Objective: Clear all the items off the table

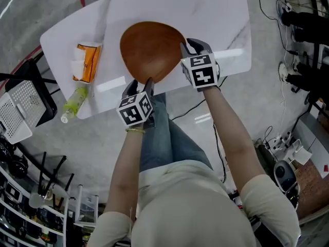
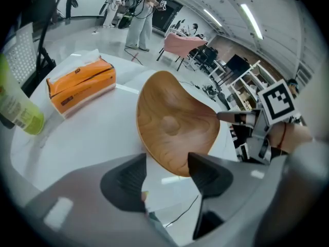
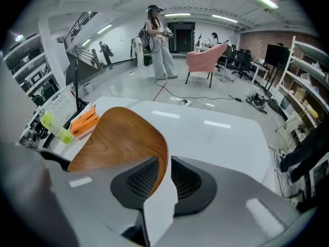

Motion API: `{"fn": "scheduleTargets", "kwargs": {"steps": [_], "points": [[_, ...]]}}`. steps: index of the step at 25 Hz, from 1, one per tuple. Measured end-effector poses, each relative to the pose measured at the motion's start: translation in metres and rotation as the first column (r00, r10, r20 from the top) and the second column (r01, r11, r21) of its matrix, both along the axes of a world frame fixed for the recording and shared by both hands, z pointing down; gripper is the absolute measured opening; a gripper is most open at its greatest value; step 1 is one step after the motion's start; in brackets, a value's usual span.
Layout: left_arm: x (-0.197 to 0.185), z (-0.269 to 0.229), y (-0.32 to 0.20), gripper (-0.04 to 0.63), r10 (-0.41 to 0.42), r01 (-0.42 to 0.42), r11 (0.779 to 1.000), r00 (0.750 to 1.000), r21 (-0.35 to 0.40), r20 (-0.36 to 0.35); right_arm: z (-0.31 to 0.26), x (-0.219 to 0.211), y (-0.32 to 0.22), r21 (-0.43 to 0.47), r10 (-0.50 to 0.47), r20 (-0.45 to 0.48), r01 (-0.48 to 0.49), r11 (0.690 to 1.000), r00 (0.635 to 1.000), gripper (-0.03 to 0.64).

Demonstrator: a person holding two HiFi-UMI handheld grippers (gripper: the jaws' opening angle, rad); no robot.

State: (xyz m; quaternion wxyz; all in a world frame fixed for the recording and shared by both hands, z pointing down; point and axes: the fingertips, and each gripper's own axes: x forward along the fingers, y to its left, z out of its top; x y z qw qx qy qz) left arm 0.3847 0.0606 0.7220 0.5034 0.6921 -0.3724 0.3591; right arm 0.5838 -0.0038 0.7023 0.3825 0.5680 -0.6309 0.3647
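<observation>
A shallow brown wooden bowl point(image 1: 151, 48) point(image 2: 172, 122) point(image 3: 121, 138) sits mid-table on the white table point(image 1: 205, 19). My right gripper point(image 1: 189, 46) point(image 3: 164, 176) straddles the bowl's right rim: the thin edge stands between its narrowly parted jaws, with a sliver of gap at one pad. At the near rim, by the table's front edge, my left gripper point(image 1: 139, 84) point(image 2: 167, 171) is wide open, with the bowl's edge just ahead of its tips and not touching them. An orange tissue pack point(image 1: 86, 62) point(image 2: 82, 84) and a yellow-green bottle point(image 1: 74, 103) point(image 2: 18, 112) lie at the table's left end.
A black stand with a white perforated panel point(image 1: 20, 107) is close to the table's left end. Cables and power strips point(image 1: 280, 138) run over the floor on the right. Shelving point(image 1: 31, 210) is at the lower left. People stand far off in the room.
</observation>
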Motion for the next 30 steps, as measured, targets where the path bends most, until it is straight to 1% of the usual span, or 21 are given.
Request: {"fn": "scheduleTargets", "kwargs": {"steps": [14, 18, 22, 26, 30], "points": [[0.002, 0.019, -0.009, 0.247, 0.008, -0.008, 0.999, 1.000, -0.032, 0.004, 0.025, 0.001, -0.009, -0.033, 0.026, 0.009, -0.026, 0.999, 1.000, 0.072], [0.003, 0.021, -0.008, 0.232, 0.014, -0.014, 0.999, 1.000, -0.034, 0.011, 0.027, 0.001, -0.010, -0.043, 0.035, 0.010, -0.035, 0.998, 0.999, 0.072], [0.003, 0.023, -0.011, 0.192, 0.009, -0.008, 1.000, 1.000, -0.030, 0.022, 0.031, 0.001, -0.012, -0.050, 0.035, 0.009, -0.034, 0.998, 0.999, 0.069], [0.006, 0.022, -0.009, 0.184, 0.019, -0.019, 0.999, 1.000, -0.035, 0.021, 0.031, 0.002, -0.010, -0.057, 0.036, 0.005, -0.036, 0.998, 0.999, 0.056], [0.000, 0.026, -0.014, 0.169, 0.006, -0.005, 0.999, 1.000, -0.042, 0.030, 0.035, -0.003, -0.013, -0.063, 0.057, 0.006, -0.056, 0.996, 0.998, 0.044]]}}
